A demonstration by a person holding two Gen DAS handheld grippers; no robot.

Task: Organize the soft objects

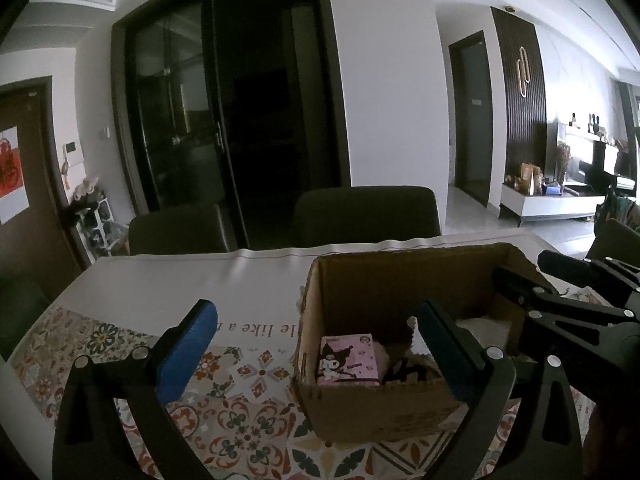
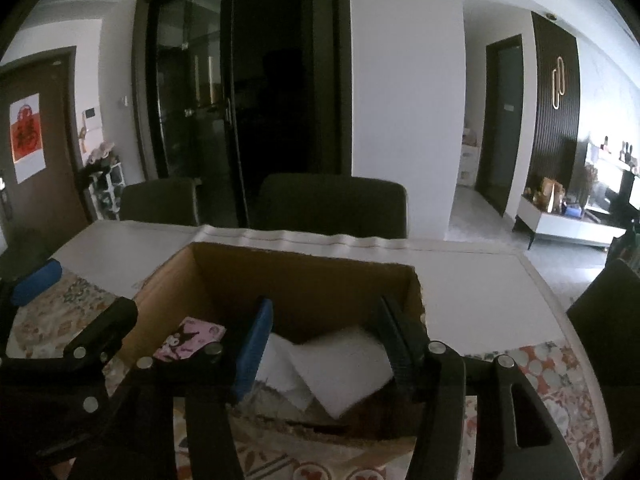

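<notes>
An open cardboard box (image 1: 384, 400) stands on the patterned tablecloth; it also shows in the right wrist view (image 2: 304, 276). Inside lie a pink cartoon packet (image 1: 348, 360), also in the right wrist view (image 2: 190, 343), and white soft cloth (image 2: 340, 364). My left gripper (image 1: 316, 348) is open and empty, its fingers straddling the box's left wall. My right gripper (image 2: 324, 344) is open above the white cloth inside the box, holding nothing. The right gripper also shows at the right in the left wrist view (image 1: 568, 300).
Two dark chairs (image 1: 364, 216) stand behind the table (image 1: 180, 276). A dark glass door and white pillar are beyond. Another dark chair (image 2: 608, 320) sits at the table's right side.
</notes>
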